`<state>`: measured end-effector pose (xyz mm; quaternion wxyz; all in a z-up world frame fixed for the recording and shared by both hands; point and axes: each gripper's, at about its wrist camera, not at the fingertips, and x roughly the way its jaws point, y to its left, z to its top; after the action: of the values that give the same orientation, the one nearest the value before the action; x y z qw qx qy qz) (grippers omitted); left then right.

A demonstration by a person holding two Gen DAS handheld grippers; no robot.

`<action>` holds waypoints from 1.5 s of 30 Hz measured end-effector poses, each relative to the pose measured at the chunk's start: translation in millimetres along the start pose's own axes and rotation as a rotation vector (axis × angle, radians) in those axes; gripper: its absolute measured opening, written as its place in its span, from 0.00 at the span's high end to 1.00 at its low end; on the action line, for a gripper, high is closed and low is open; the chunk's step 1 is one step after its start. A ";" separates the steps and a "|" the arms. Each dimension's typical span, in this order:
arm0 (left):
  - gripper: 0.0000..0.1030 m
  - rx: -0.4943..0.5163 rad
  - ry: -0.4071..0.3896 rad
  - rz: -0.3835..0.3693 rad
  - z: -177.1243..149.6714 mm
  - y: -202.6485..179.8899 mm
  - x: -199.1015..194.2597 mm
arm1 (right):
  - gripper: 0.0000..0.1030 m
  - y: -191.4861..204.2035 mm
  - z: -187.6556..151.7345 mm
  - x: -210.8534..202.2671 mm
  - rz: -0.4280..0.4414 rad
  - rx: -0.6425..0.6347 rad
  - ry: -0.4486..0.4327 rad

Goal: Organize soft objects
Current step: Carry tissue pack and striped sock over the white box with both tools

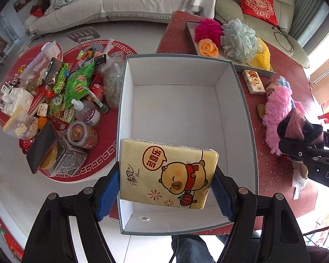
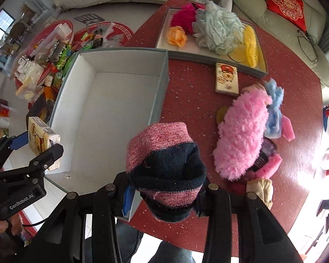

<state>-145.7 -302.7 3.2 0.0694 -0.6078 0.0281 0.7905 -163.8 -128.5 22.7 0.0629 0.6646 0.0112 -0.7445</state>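
Note:
My left gripper point(image 1: 165, 183) is shut on a yellow tissue pack point(image 1: 166, 175) printed with a cartoon bear, held above the near end of an empty white box point(image 1: 177, 107). In the right wrist view the same tissue pack point(image 2: 42, 140) hangs at the box's point(image 2: 111, 105) left rim in the left gripper point(image 2: 36, 141). My right gripper point(image 2: 164, 194) is shut on a rolled pink and dark blue sock point(image 2: 164, 162), above the red table point(image 2: 193, 100) just right of the box. In the left wrist view the sock point(image 1: 300, 127) and the right gripper point(image 1: 304, 144) appear at the right edge.
A fluffy pink item point(image 2: 241, 135), a blue fluffy piece point(image 2: 274, 107) and a small tissue pack point(image 2: 227, 79) lie on the table to the right. A tray point(image 2: 164, 43) at the back holds a mesh sponge point(image 2: 219, 28), an orange flower and yellow pieces. Snacks and jars point(image 1: 61, 100) crowd a low round table on the left.

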 end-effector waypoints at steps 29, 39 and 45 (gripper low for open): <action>0.25 -0.032 0.097 -0.007 6.7 14.9 47.3 | 0.56 44.8 46.8 44.5 0.035 -0.090 0.071; 0.25 -0.050 0.136 -0.006 7.9 14.5 64.2 | 0.56 49.6 63.2 58.5 0.036 -0.123 0.079; 0.25 -0.057 0.154 -0.011 7.7 9.6 76.4 | 0.56 52.1 71.4 73.4 0.040 -0.134 0.089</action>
<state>-173.7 -305.4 -68.9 0.0539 -0.6685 0.0076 0.7417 -236.8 -193.1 -38.3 0.1217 0.6915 0.0504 -0.7103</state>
